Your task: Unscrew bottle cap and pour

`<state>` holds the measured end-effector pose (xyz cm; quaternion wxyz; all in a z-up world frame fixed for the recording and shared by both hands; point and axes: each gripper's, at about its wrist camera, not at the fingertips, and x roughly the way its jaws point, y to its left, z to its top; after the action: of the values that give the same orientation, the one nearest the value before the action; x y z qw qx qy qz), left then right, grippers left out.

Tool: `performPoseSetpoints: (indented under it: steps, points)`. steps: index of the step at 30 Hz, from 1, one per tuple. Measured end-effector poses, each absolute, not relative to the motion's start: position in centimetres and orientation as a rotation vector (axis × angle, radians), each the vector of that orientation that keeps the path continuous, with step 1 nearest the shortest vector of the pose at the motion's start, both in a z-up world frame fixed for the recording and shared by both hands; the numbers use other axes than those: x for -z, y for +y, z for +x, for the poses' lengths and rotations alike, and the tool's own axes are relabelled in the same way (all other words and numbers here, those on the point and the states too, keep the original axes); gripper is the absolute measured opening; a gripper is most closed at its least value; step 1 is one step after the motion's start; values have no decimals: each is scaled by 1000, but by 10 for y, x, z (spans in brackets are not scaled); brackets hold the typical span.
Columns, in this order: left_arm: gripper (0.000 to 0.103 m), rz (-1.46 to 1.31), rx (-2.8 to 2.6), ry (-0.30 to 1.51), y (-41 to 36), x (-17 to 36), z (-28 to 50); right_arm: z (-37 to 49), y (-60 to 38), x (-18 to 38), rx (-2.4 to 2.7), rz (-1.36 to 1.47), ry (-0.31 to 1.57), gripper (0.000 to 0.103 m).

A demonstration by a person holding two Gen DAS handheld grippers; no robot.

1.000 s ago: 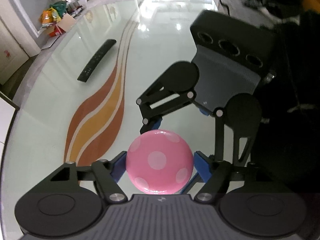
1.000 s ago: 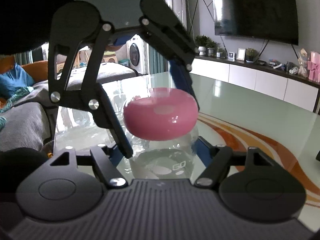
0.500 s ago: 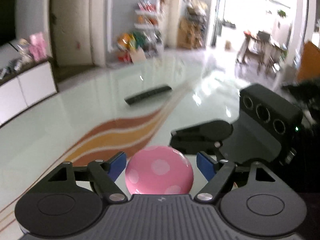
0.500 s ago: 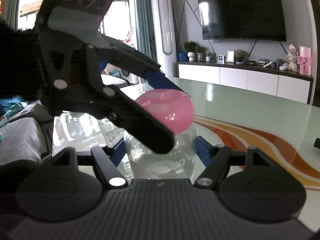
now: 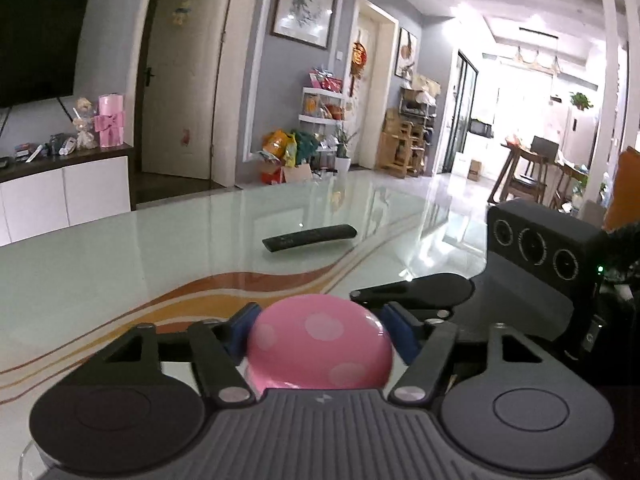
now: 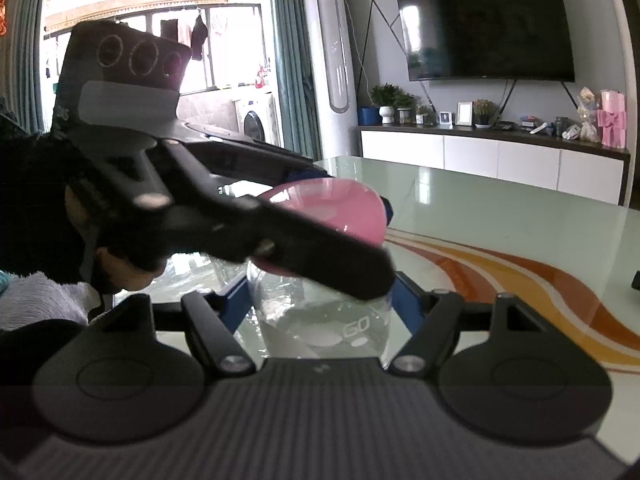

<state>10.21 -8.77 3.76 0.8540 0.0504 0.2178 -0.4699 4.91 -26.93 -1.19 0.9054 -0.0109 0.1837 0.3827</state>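
Note:
A round pink cap with pale dots [image 5: 320, 340] fills the space between the blue pads of my left gripper [image 5: 318, 328], which is shut on it. In the right wrist view the same cap [image 6: 340, 208] sits tilted over a clear plastic bottle [image 6: 320, 316]. My right gripper [image 6: 318, 300] is shut on the bottle's body, blue pads against both sides. The left gripper's black body [image 6: 192, 208] crosses in front and hides part of the cap and the bottle's neck. Whether the cap still touches the neck cannot be told.
The glass table [image 5: 120, 256] has an orange and brown wavy stripe. A black remote control [image 5: 310, 237] lies further out on it. The right gripper's body [image 5: 540, 276] stands close on the right. A white cabinet [image 6: 500, 156] and a TV line the wall beyond the table edge.
My left gripper has swung from looking down at the table to looking level across the room, turning the pink cap with it. The right gripper and bottle have stayed in place.

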Motion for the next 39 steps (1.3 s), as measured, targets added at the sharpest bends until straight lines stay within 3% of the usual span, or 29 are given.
performPoseSetpoints:
  steps: [39]
  points:
    - [67, 69, 677, 441, -98, -43, 65, 38, -242, 17, -514, -32, 366, 71]
